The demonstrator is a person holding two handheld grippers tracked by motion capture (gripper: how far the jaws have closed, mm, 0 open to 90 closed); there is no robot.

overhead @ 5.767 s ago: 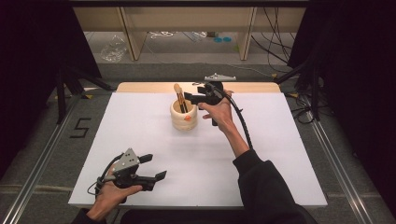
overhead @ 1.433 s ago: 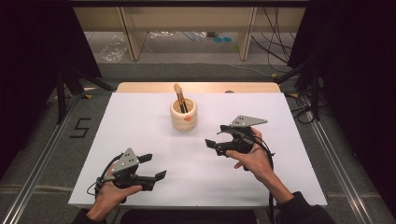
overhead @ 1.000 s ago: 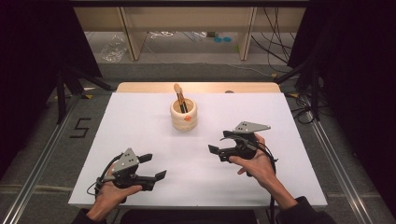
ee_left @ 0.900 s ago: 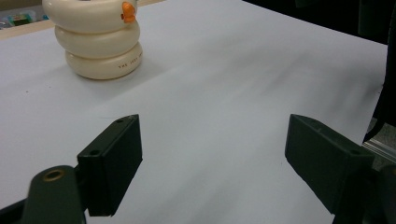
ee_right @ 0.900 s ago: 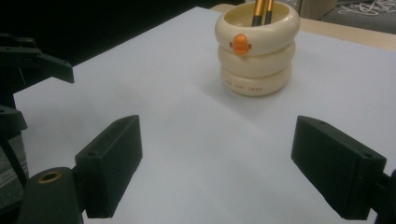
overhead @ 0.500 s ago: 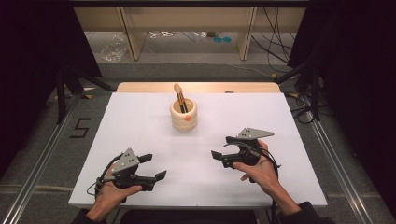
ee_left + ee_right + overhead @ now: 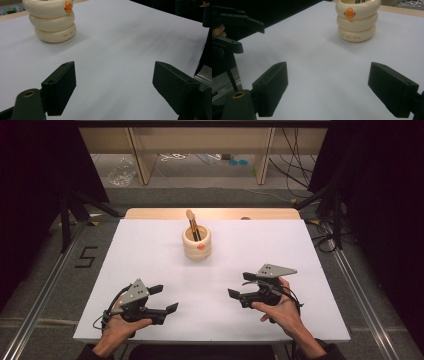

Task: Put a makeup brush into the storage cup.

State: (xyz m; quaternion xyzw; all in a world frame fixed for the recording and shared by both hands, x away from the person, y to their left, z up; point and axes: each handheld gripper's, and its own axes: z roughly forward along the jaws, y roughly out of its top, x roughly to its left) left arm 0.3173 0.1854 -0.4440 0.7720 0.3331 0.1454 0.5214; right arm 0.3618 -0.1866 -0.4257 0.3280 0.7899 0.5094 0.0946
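My table (image 7: 150, 265) is covered by a plain white sheet, with a strip of bare wood (image 7: 150, 213) showing along its far edge. On it, toward the far middle, stands a cream ringed holder (image 7: 196, 243) with an orange duck bill on its side and wooden sticks (image 7: 192, 223) leaning inside.
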